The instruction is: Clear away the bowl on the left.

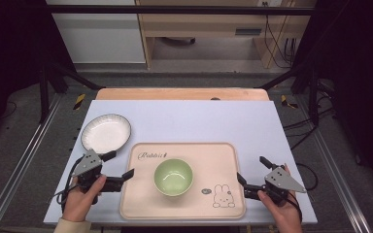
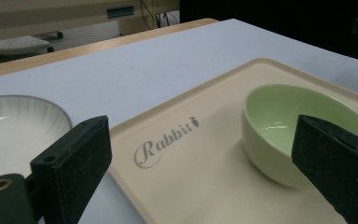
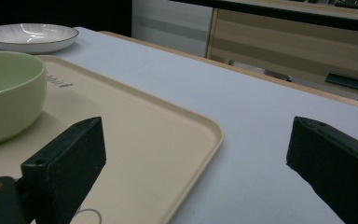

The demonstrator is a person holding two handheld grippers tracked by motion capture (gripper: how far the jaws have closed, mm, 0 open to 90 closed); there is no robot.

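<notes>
A pale green bowl stands empty in the middle of a beige tray printed with "Rabbit" and a rabbit drawing. A white ribbed plate lies on the table just beyond the tray's far left corner. My left gripper is open at the tray's left edge, its jaws spanning the rim near the plate. In the left gripper view the bowl sits ahead on the right and the plate on the left. My right gripper is open at the tray's right edge, holding nothing. The right gripper view shows the bowl at the left.
The tray lies on a pale blue-white tabletop with bare surface behind it. Its wooden far edge and a metal frame bound the space. Cables trail over the floor at the right.
</notes>
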